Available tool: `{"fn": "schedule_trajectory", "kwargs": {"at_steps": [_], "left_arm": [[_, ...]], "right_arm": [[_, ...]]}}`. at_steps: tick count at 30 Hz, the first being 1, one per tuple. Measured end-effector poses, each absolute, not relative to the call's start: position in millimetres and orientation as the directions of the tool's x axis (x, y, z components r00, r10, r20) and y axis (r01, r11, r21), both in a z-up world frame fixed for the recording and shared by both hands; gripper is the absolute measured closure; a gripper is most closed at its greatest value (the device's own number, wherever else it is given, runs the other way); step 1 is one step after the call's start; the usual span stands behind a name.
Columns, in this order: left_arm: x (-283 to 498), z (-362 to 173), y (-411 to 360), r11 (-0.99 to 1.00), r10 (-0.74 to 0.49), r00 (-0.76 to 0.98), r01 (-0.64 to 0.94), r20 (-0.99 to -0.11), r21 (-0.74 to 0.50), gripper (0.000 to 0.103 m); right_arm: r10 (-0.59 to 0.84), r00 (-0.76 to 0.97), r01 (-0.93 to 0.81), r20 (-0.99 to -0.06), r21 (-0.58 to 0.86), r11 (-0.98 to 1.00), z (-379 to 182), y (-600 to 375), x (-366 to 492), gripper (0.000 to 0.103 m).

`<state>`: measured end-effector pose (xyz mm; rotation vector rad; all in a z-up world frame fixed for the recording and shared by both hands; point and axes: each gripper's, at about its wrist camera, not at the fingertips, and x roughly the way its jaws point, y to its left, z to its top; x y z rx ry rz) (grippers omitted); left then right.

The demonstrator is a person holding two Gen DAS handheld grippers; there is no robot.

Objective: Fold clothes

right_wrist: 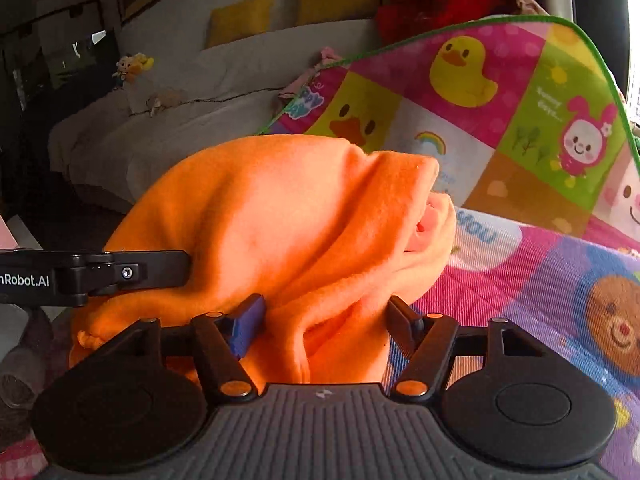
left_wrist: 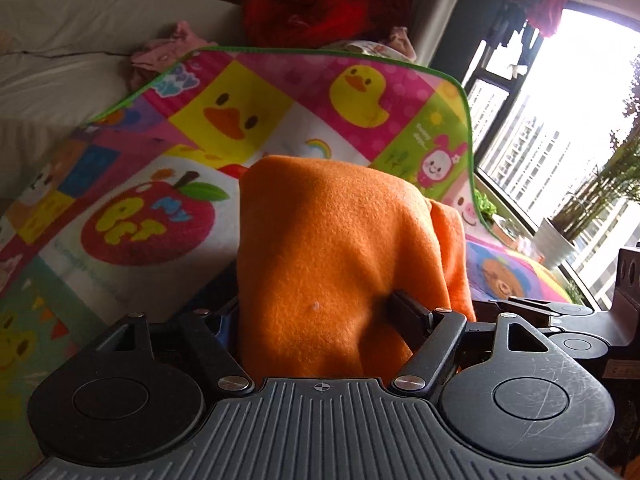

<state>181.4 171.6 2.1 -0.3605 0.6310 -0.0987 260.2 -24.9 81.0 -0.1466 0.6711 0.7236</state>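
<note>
An orange fleece garment (left_wrist: 332,248) fills the middle of the left wrist view, bunched up between the fingers of my left gripper (left_wrist: 316,304). The right finger (left_wrist: 408,312) dents the fleece, and the left finger is mostly hidden behind it. In the right wrist view the same orange garment (right_wrist: 280,216) hangs in thick folds, and my right gripper (right_wrist: 326,304) is shut on its lower part, blue pad on one side. A finger (right_wrist: 152,270) of the left gripper touches the fleece from the left. Both grips sit over a colourful play mat (left_wrist: 352,92).
The play mat (right_wrist: 464,68) with ducks curls up behind the garment. Beyond it stands a white sofa (right_wrist: 224,92) with yellow cushions (right_wrist: 240,20), a red cloth pile (left_wrist: 304,12) and pink clothes (left_wrist: 164,52). A bright window (left_wrist: 560,112) and a potted plant (left_wrist: 560,236) lie to the right.
</note>
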Motion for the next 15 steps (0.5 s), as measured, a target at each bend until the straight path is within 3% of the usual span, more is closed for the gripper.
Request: {"fn": "schedule_trajectory", "kwargs": {"at_steps": [3,7,12,15], "left_arm": [[192.5,-6.5,189.2,0.917,-0.185,0.812,-0.059,-0.554,-0.394,0.020],[194.7,-13.8,193.3,0.908,-0.204,0.813,-0.052,-0.546,-0.417,0.017],[192.5,-15.0,183.6,0.928,-0.191,0.812,-0.035,-0.551,-0.372,0.017],[193.8,-18.1,179.0,0.934,-0.195,0.801,-0.024,-0.565,-0.357,0.016]], "right_arm": [[0.554,0.565,-0.659,-0.611,0.070,0.749,78.4,-16.4,270.2,0.030],[0.528,0.581,-0.642,-0.619,0.050,0.765,92.9,-25.9,271.7,0.030],[0.573,0.681,-0.645,-0.455,-0.004,0.764,150.0,-21.2,266.1,0.029],[0.600,0.650,-0.692,-0.466,-0.037,0.721,159.7,18.0,278.6,0.029]]}}
